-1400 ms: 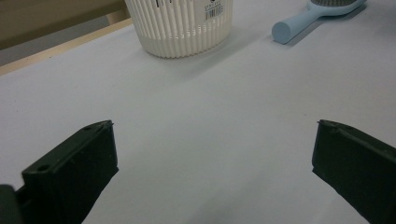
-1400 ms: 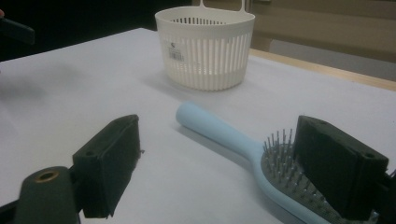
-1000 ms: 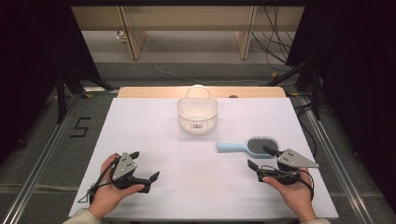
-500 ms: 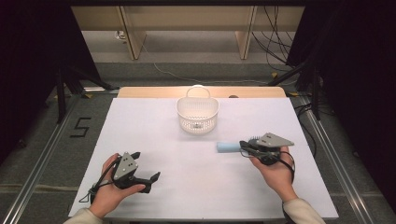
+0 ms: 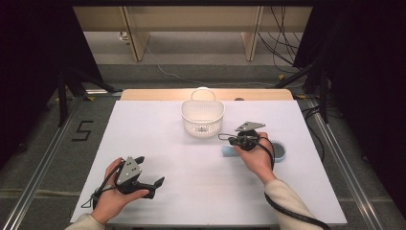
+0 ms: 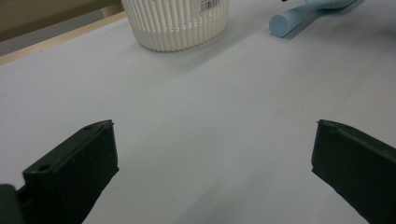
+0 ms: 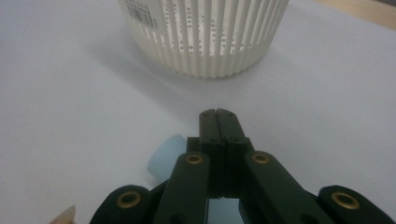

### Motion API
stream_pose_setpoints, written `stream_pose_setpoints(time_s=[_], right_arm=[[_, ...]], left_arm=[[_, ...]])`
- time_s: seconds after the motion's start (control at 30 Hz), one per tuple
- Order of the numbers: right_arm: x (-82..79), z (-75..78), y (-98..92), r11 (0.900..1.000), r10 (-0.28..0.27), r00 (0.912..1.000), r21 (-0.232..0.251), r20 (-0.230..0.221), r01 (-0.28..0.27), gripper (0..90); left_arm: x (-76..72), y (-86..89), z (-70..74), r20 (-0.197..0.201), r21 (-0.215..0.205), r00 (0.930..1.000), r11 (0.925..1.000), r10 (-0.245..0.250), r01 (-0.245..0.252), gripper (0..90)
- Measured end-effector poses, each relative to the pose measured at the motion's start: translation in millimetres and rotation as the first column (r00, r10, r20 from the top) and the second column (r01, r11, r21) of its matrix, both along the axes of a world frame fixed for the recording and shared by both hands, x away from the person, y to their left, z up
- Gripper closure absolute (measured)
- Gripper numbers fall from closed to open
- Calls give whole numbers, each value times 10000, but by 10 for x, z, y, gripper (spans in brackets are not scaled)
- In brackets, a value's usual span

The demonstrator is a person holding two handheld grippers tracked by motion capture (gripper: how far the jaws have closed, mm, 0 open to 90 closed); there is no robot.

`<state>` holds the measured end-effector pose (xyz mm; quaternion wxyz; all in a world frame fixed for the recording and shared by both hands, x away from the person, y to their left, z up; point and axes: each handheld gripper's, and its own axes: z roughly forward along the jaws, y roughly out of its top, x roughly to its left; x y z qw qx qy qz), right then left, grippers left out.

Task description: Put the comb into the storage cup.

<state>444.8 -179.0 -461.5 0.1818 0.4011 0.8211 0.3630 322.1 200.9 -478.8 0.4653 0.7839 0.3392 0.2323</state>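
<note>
One pale blue brush (image 5: pixel 253 151) with dark bristles lies on the white table (image 5: pixel 191 191), right of centre, under the right gripper (image 5: pixel 234 140), whose jaws are pressed together. One white slatted basket (image 5: pixel 203 116) stands just beyond. Left gripper (image 5: pixel 149 182) gapes, holding nothing.

You're at a lab-style recording station, not a home. Your white-topped bench with a pale wooden far edge (image 5: pixel 143 143) sits on grey carpet floor (image 5: pixel 52 158) between metal floor rails (image 5: pixel 45 170), with a black "5" mark (image 5: pixel 82 130) on the floor at your left. Black curtains (image 5: pixel 33 52) close both sides. Loose black cables (image 5: pixel 282 28) trail on the floor behind, by light wooden furniture legs (image 5: pixel 134 33). Black stand legs (image 5: pixel 72 86) flank the bench.
</note>
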Motion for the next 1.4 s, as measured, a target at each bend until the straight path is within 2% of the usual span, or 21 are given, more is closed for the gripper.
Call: stream_pose_setpoints(time_s=[0.07, 0.23, 0.67, 0.73, 0.9, 0.93, 1.03, 1.13, 1.17, 1.27, 1.33, 1.4], right_arm=[[53, -43, 34, 9997, -113, 9997, -197, -226, 109, 900], [95, -62, 73, 9992, -280, 9979, -317, -583, 262, 900], [143, -92, 81, 9982, -297, 9933, -549, -1119, 236, 900], [146, -98, 84, 9976, -300, 9889, -661, -1456, 206, 900], [133, -108, 83, 9963, -238, 9823, -854, -1856, 80, 900], [108, -93, 77, 9948, -146, 9771, -1012, -2124, -72, 900], [81, -83, 74, 9930, -27, 9729, -1159, -2312, -248, 900], [33, -73, 75, 9903, 96, 9632, -1308, -2685, -463, 900], [-9, -75, 72, 9859, 241, 9557, -1512, -2934, -713, 900], [-50, -75, 69, 9822, 371, 9525, -1646, -3021, -905, 900], [-88, -60, 65, 9783, 453, 9460, -1775, -3209, -1070, 900], [-127, -54, 58, 9755, 528, 9437, -1854, -3266, -1187, 900]], left_arm=[[1, -1, 0, -1, -9, 10000, 10000, -10, 10, 0], [0, -5, -2, -20, 0, 10000, 10000, -14, 14, 0], [4, -7, -11, -93, 23, 9999, 10000, -67, 67, 0], [4, -7, -12, -113, 30, 9999, 10000, -76, 76, 0], [1, -3, -7, -95, 31, 9999, 10000, -66, 66, 0], [1, -1, -8, -89, 29, 9999, 10000, -59, 59, 0], [1, -2, -10, -108, 21, 9999, 10000, -67, 67, 0], [0, -2, -7, -100, 24, 9999, 10000, -77, 77, 0], [0, -3, -10, -126, 17, 9999, 10000, -78, 78, 0], [2, -6, -13, -148, 49, 9998, 9999, -96, 97, 0], [-1, -7, -13, -153, 40, 9998, 9999, -101, 102, 0], [-1, -6, -11, -134, 29, 9999, 10000, -87, 87, 0]])
